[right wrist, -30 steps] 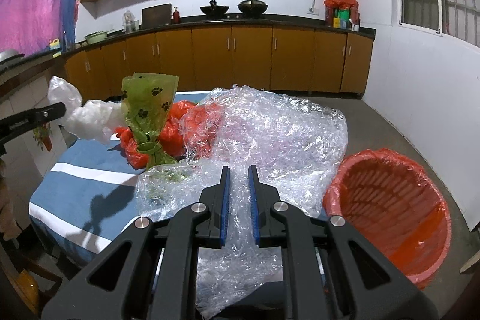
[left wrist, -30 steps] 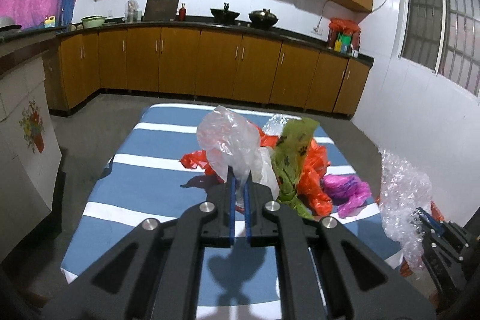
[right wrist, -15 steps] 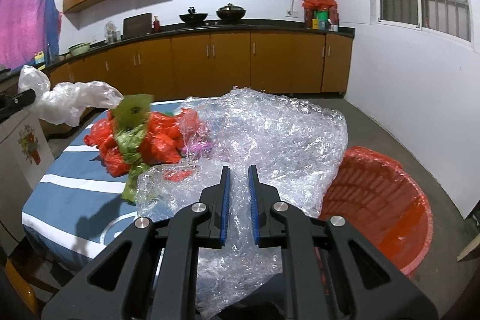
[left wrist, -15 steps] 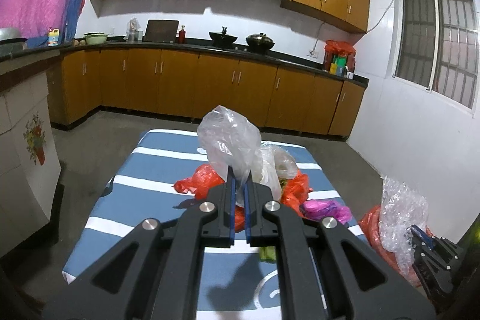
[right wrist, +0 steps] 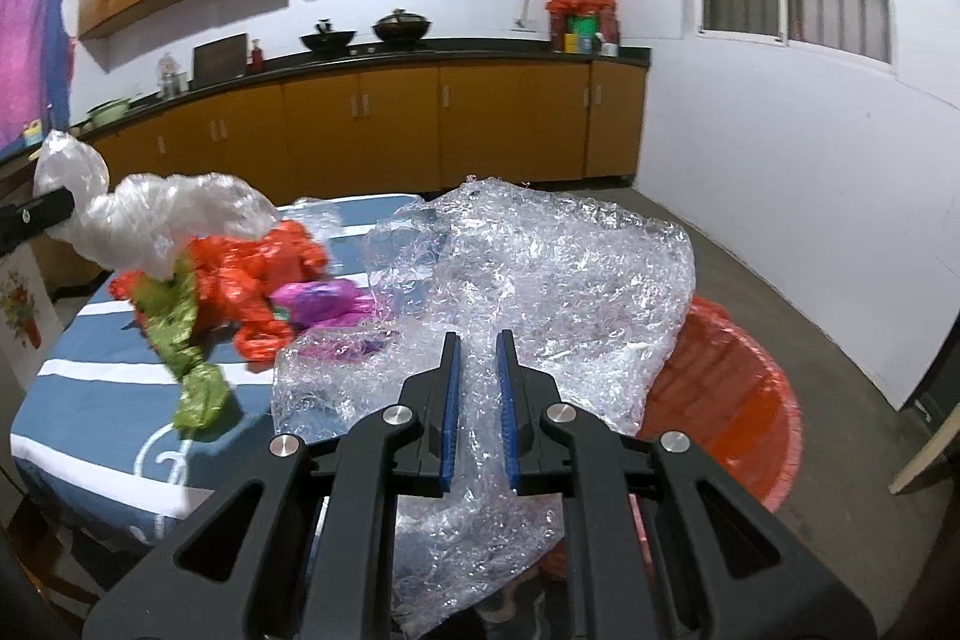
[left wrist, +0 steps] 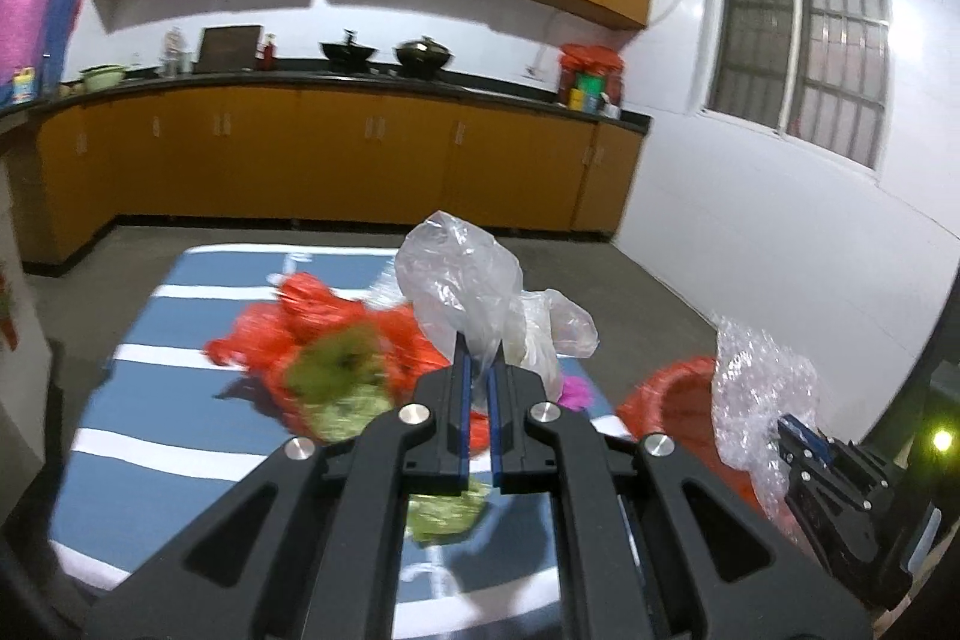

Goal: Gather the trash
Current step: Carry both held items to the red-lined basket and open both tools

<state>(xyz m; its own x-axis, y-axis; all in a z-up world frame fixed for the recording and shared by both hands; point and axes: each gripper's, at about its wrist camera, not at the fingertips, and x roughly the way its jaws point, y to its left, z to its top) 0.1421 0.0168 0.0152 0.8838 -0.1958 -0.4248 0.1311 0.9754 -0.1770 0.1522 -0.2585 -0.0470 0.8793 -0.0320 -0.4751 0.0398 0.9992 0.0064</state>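
Bubble wrap clamped between right tongs

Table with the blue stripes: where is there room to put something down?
The striped table is bare along its left side and near edge, left of the green bag. The middle is crowded with the orange bags and purple bag; bubble wrap covers the right.
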